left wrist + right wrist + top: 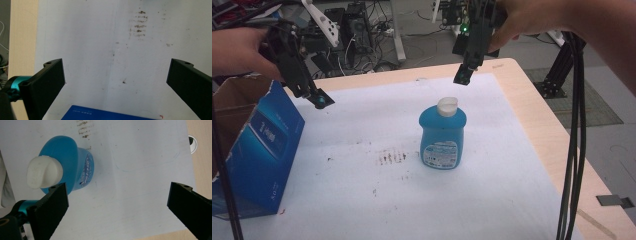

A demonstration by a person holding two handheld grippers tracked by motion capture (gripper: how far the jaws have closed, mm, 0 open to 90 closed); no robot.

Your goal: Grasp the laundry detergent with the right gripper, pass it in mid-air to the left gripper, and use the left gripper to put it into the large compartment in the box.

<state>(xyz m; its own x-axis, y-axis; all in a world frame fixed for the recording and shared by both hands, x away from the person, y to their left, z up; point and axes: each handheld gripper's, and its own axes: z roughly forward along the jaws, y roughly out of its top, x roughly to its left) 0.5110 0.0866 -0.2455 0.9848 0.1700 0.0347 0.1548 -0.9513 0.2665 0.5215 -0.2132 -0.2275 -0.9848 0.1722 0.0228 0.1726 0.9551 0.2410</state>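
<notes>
A blue bottle with a white cap stands upright near the middle of the white sheet. From above, the same bottle sits just past my right gripper's left jaw. My right gripper hangs above and behind the bottle, open and empty. At the left, an open blue carton stands on the table's edge. My left gripper hovers over the carton's far corner, open and empty, with the carton's top edge below it.
The sheet carries brown smudge marks left of the bottle. Bare wooden table runs along the right. Black cables hang down at the right side. Stands and wiring crowd the floor behind the table.
</notes>
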